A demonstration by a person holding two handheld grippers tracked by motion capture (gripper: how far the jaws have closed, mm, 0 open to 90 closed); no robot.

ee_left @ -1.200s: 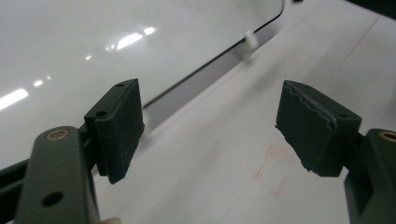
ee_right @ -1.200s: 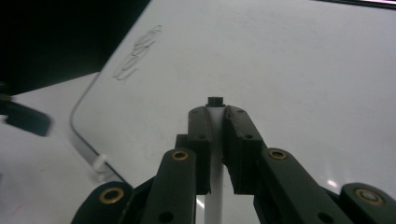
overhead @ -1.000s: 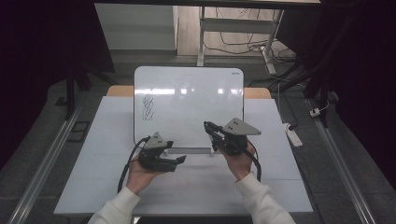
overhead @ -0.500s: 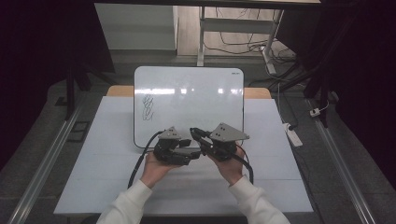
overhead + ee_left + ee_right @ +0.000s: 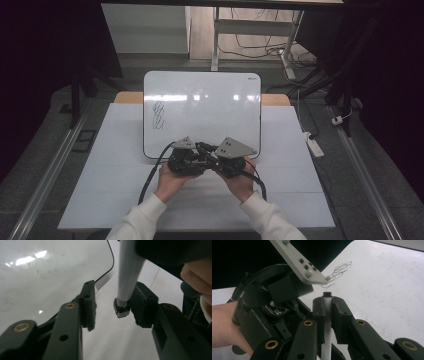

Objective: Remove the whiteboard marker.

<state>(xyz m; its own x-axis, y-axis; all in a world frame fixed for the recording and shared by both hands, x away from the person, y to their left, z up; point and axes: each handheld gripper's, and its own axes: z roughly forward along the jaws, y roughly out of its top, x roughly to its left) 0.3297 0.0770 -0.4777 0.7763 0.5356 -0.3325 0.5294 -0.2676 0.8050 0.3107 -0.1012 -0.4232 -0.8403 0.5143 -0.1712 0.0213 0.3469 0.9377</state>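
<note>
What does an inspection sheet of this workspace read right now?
Surface: white table, bare around the board.
Job's things: whiteboard with black scribble; white marker.
Clutter: nothing seen.
Grippers: right gripper shut on the marker; left gripper jaws have just been closing, marker end between them, one pad beside it, the other apart.
Cables: black gripper cable; floor cables.
Surroundings: power strip, dark floor.

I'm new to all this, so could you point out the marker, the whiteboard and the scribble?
marker [image 5: 127, 277], left gripper view, on its white barrel.
whiteboard [image 5: 210, 100], high view, on its bare white face.
scribble [image 5: 158, 115], high view, on the middle of the black lines.
</note>
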